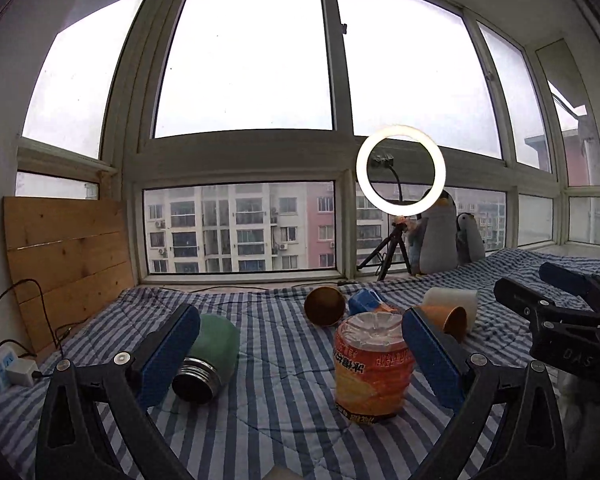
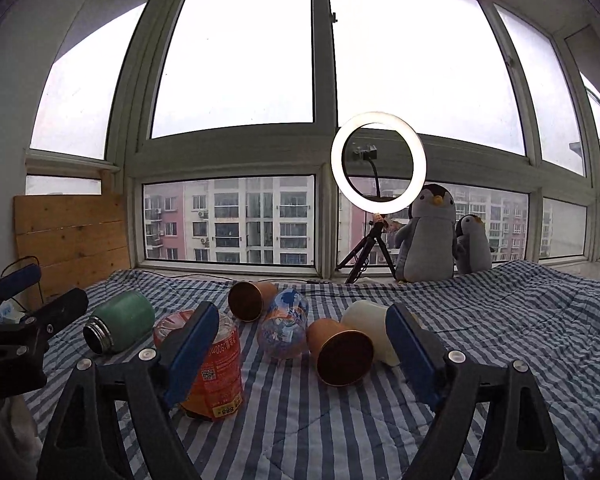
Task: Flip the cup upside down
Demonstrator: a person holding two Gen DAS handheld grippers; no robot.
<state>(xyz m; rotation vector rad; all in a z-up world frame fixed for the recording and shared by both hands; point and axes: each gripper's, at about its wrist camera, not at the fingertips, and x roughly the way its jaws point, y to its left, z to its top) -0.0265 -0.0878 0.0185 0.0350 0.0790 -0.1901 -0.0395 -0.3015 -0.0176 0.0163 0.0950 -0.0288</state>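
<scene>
Presently: both hand-held grippers, left point(image 1: 300, 356) and right point(image 2: 302, 350), spread and empty above the striped bed point(image 2: 500, 320). Nearest brown cup point(image 2: 342, 356) lies sideways, touching the cream cup point(image 2: 370, 328). Risks, judged: rolling on soft bedding; knocking the orange bottle point(image 2: 212, 372).

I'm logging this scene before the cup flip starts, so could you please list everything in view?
orange cut-off bottle: 1, orange, upright, front left on the bedspread
green flask: 1, green, on its side, left
brown paper cups: 2, lying on their sides, centre
patterned cup: 1, blue-orange, lying between them
white cup: 1, cream, lying right
striped bedspread: 1, blue-white
ring light: 1, lit, on tripod at the window
penguin toys: 2, grey, by the window
wooden board: 1, left wall
left gripper: open, blue fingers
right gripper: open, blue fingers
</scene>
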